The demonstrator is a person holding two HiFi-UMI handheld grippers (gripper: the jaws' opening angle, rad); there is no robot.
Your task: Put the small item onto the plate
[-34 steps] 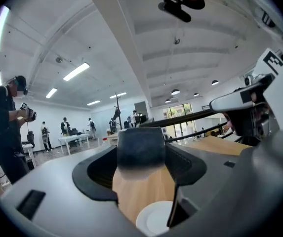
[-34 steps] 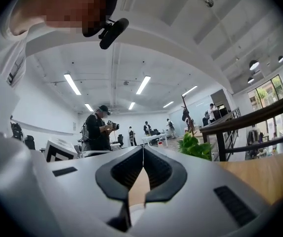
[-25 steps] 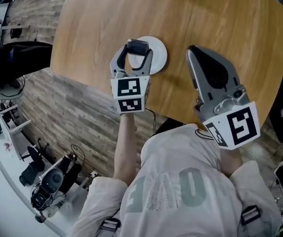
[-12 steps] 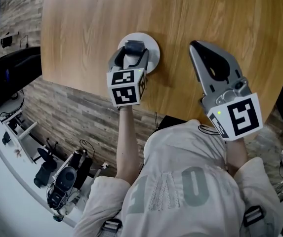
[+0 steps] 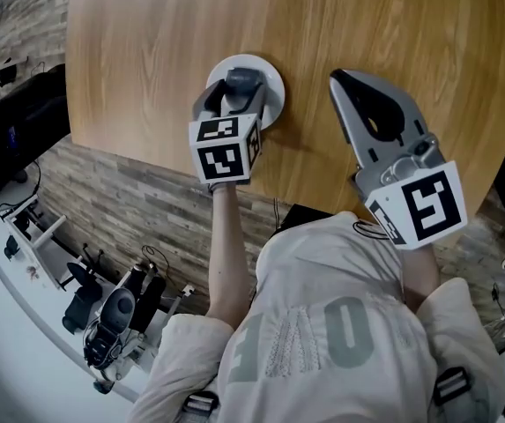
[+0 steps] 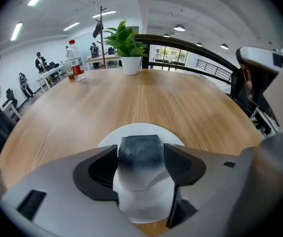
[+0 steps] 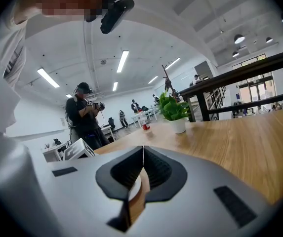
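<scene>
**Status:** placement step, near completion by my estimate.

**Left side:** My left gripper (image 5: pixel 237 97) is clamped on the small item (image 6: pixel 140 154). One pad presses on each side of it, and no gap shows. The item is dark at the top and pale lower down. It sits directly over the white plate (image 5: pixel 272 76), inside the rim in both the head view and the left gripper view. The plate rests on the wooden table (image 5: pixel 393 25), near the edge closest to me.

**Not confirmed:** whether the item's underside touches the plate surface. No view shows the contact line, so I cannot tell.

**Right side:** My right gripper (image 7: pixel 142 154) has its jaws pressed together with nothing between them. It hangs above bare table to the right of the plate, apart from it, and I judge it takes no part in this step.

**Done, as I judge it:** the item is grasped and positioned above the target.

**Remaining:**
1. Lower the item until it seats on the plate, if it is not already seated.
2. Part the left jaws.
3. Lift clear without dragging the item off the plate.
</scene>
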